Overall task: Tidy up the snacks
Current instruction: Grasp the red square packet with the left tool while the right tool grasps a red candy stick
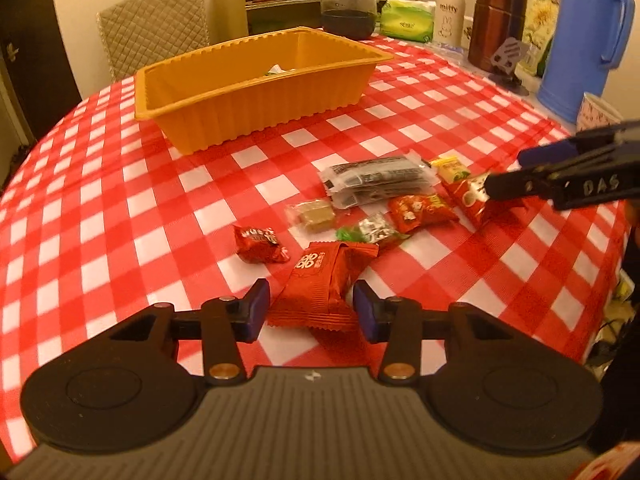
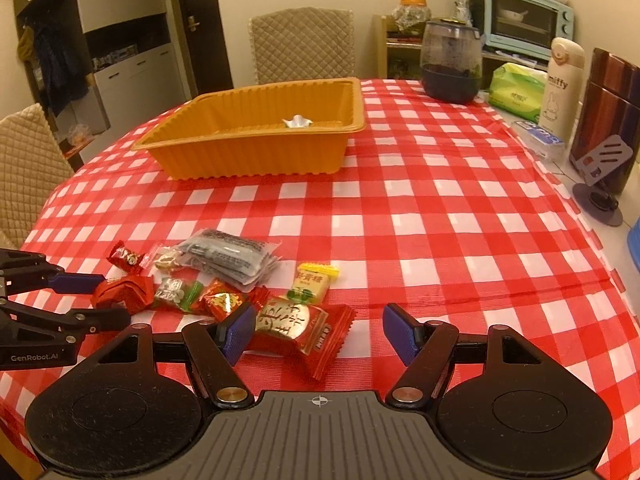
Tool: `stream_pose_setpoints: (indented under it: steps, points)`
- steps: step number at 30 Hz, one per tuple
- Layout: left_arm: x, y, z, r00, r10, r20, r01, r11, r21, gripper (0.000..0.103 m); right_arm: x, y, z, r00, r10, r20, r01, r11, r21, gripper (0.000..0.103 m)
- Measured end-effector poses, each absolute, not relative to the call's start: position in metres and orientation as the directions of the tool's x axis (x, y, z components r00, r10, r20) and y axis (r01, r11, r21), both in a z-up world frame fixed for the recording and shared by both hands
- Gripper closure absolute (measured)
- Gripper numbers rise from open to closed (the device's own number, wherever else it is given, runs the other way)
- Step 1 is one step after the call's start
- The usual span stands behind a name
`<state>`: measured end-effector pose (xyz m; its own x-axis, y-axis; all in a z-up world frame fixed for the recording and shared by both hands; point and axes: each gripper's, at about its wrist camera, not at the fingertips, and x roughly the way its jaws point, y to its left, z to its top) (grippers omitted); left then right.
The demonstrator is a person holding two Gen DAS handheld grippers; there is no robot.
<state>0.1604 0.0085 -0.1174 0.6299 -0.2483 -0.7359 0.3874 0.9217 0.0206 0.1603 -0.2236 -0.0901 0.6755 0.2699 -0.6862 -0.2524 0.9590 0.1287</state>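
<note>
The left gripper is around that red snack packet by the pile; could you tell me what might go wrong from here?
1. The left gripper has its fingers on either side of the red snack packet, seemingly not pressing; the soft wrapper could crumple or slip out.
2. The green-and-silver candy lies close beyond and might get nudged.
3. The right gripper hangs open over another red packet nearby, so the two could bump on the way to the orange tray.

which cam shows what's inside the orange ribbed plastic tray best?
Right wrist view: it looks over the orange ribbed plastic tray rim to the floor, where one small silvery wrapped snack lies. In the left wrist view the tray's near wall hides most of the floor; only the snack's tip shows.
</note>
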Motion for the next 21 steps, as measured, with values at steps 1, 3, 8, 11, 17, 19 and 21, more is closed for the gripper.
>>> stream_pose_setpoints:
  steps: [1, 3, 8, 11, 17, 19, 21]
  points:
    - [0.16, 0.009, -0.117, 0.632, -0.25, -0.733, 0.378, 0.926, 0.01, 0.061, 0.161, -0.222, -0.091, 0.671, 0.272, -0.69, -0.259, 0.958, 0.125, 0.033]
    - [0.157, 0.01, -0.114, 0.641, -0.252, -0.725, 0.364, 0.931, -0.002, 0.061, 0.161, -0.217, -0.095, 0.663, 0.268, -0.699, -0.278, 0.955, 0.102, 0.033]
    - [0.153, 0.009, -0.107, 0.654, -0.26, -0.71, 0.361, 0.932, -0.008, 0.061, 0.165, -0.207, -0.103, 0.648, 0.27, -0.713, -0.316, 0.946, 0.071, 0.033]
    - [0.154, 0.009, -0.108, 0.652, -0.261, -0.712, 0.36, 0.933, -0.012, 0.061, 0.171, -0.21, -0.108, 0.624, 0.308, -0.718, -0.278, 0.947, 0.164, 0.033]
    - [0.154, 0.008, -0.111, 0.644, -0.26, -0.719, 0.361, 0.932, -0.013, 0.061, 0.175, -0.22, -0.105, 0.623, 0.347, -0.701, -0.215, 0.938, 0.273, 0.033]
    - [0.155, 0.007, -0.113, 0.641, -0.254, -0.725, 0.367, 0.93, -0.002, 0.061, 0.175, -0.221, -0.103, 0.624, 0.346, -0.701, -0.205, 0.938, 0.281, 0.046]
    - [0.155, 0.005, -0.115, 0.638, -0.248, -0.729, 0.377, 0.926, 0.016, 0.061, 0.175, -0.221, -0.102, 0.621, 0.344, -0.704, -0.203, 0.938, 0.28, 0.055]
